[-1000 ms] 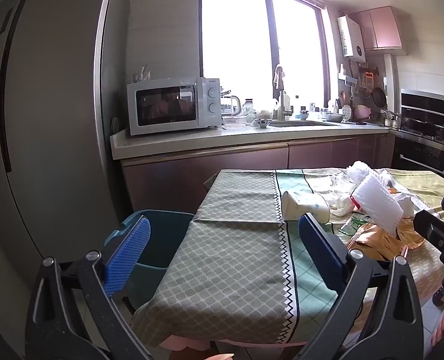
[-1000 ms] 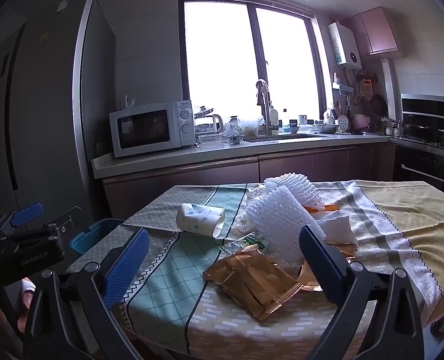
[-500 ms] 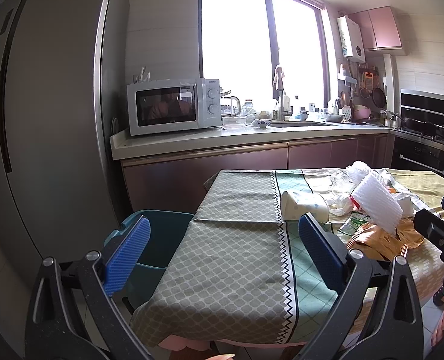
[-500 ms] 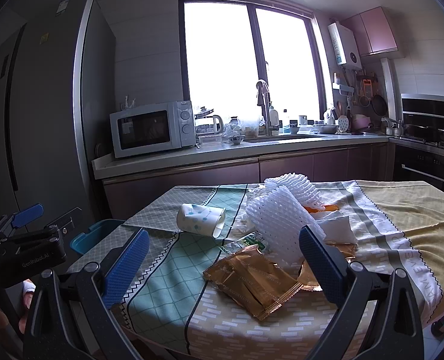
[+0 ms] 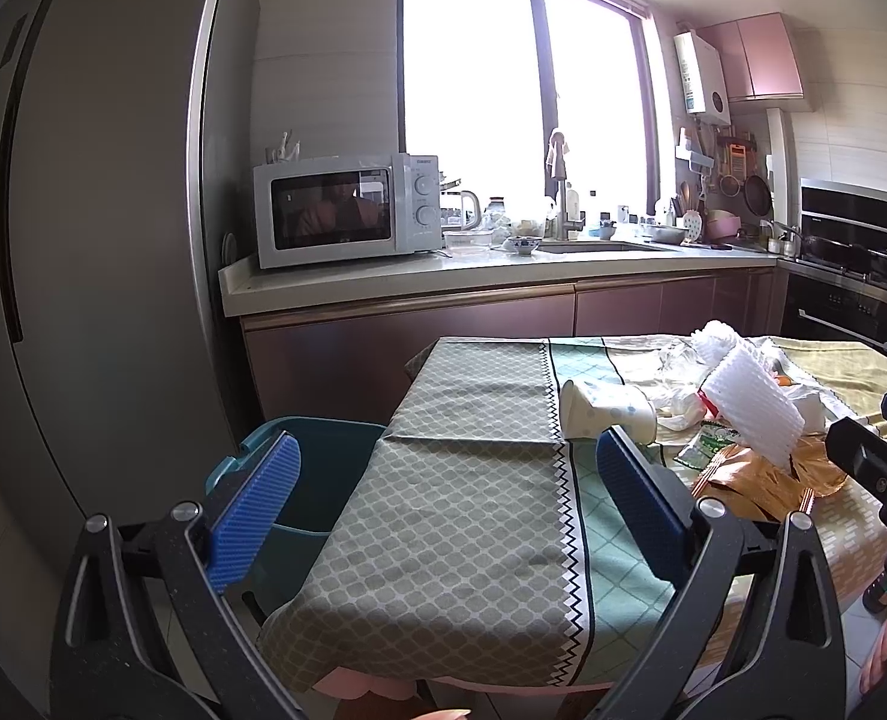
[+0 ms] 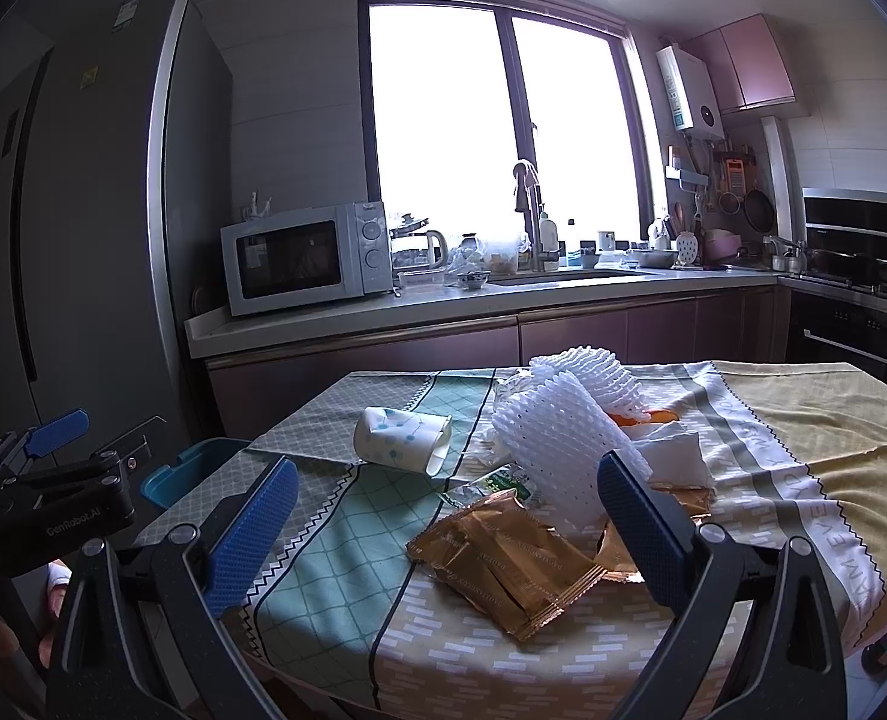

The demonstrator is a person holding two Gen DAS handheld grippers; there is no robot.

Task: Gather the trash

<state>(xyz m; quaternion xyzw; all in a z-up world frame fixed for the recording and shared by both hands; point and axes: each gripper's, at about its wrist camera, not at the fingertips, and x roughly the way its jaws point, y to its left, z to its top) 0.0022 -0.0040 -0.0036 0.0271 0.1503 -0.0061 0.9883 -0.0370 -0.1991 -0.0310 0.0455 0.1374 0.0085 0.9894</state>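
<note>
- Left wrist view: the left gripper is seen with jaws spread wide and nothing between them, held off the near edge of the desk.
- The teal bin sits on the floor just beside the desk's left edge, partly hidden under the cloth overhang.
- The trash is clustered on the right part of the desk: a paper cup on its side, a white foam net sleeve, a gold wrapper. The right gripper's body is glimpsed at the far right edge.
- Right wrist view: the right gripper is likewise wide open and empty, aimed at the pile.
- Nearest to it lies the gold wrapper, flat on the cloth; the foam net sleeve stands just behind, touching it; the paper cup lies to the left, apart from the pile. The bin is seen at the left.
- Step judged: approach before the first pick; nothing collected yet.
- Next move: right gripper to be advanced and lowered onto the wrapper, closed on its raised edge, then carried left to the bin. A flat wrapper may slip; cloth may get pinched.
</note>
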